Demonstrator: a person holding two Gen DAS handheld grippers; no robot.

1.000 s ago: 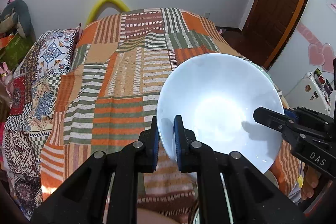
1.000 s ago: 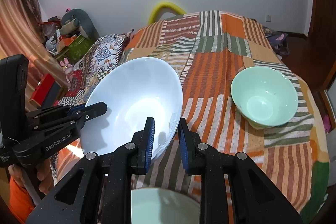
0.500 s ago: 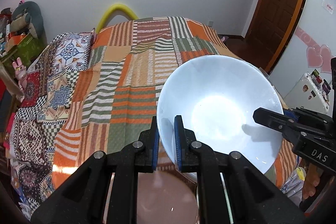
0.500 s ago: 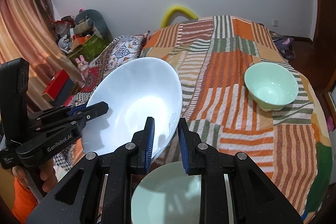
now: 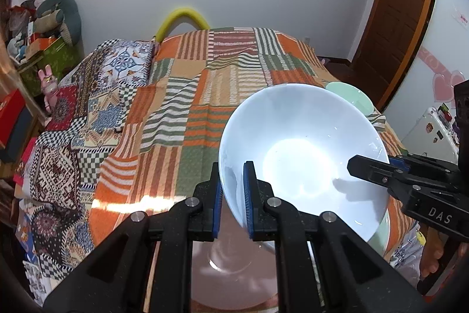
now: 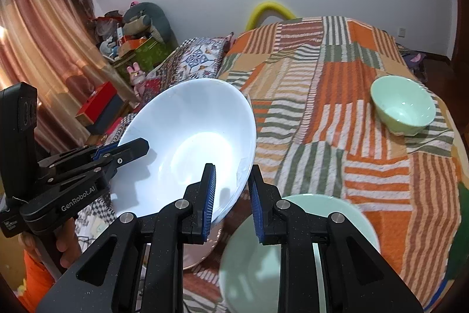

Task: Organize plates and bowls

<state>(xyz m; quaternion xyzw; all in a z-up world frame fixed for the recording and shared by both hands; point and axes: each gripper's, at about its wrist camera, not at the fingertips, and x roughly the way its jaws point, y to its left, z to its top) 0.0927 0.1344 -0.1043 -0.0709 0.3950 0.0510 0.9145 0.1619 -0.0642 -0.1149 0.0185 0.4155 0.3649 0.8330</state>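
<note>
A large white bowl (image 5: 302, 154) hangs in the air above the bed, held from both sides. My left gripper (image 5: 233, 192) is shut on its near rim. My right gripper (image 6: 233, 197) is shut on the opposite rim of the same white bowl (image 6: 187, 148). Below the bowl lie a pink plate (image 5: 231, 275) and a pale green plate (image 6: 293, 251) on the bed. A small green bowl (image 6: 403, 109) stands upright on the bed at the far right; its rim also shows in the left wrist view (image 5: 350, 97).
The bed has a striped patchwork cover (image 5: 205, 96) and a patterned pillow (image 5: 123, 63). Boxes and stuffed toys (image 6: 132, 46) pile up at the left. A wooden door (image 5: 398, 8) and a white fridge (image 5: 433, 131) stand at the right.
Both grippers have lifted the white bowl up and back toward me. The pink and green plates have come into view beneath it, and the small green bowl looks farther away.
</note>
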